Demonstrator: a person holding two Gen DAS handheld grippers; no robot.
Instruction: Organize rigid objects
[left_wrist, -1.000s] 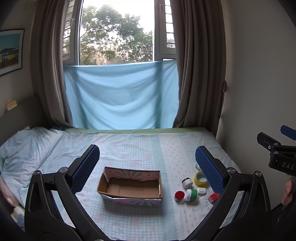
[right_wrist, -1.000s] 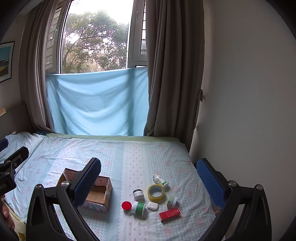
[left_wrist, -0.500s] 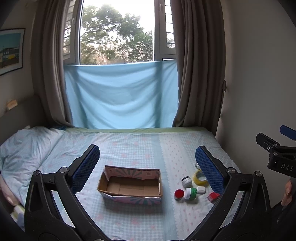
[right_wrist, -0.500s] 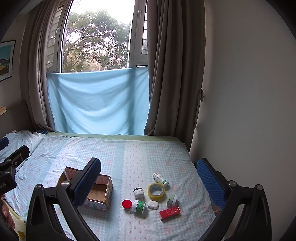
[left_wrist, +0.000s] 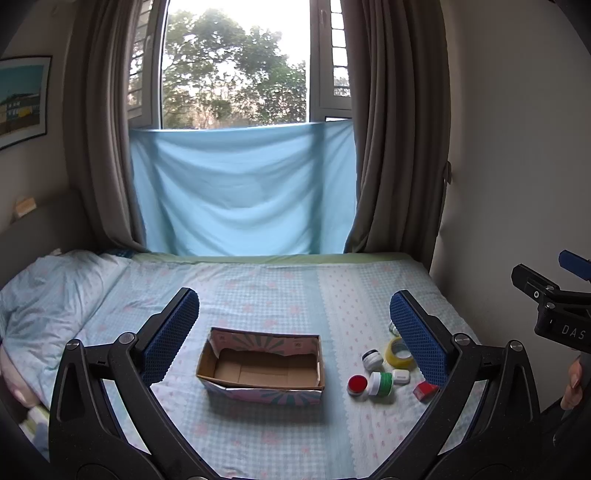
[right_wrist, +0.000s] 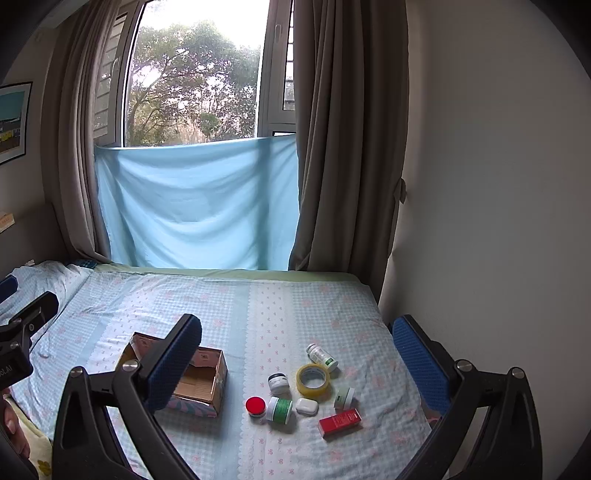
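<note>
On the checked bed sheet below a curtained window, an open cardboard box sits empty. Small jars and yellow tape cluster beside it. Left gripper and right gripper both hover spread wide, holding nothing.

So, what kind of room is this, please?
Most likely a bedroom: the work happens on a bed with a pillow, below a curtained window with a framed picture nearby.
</note>
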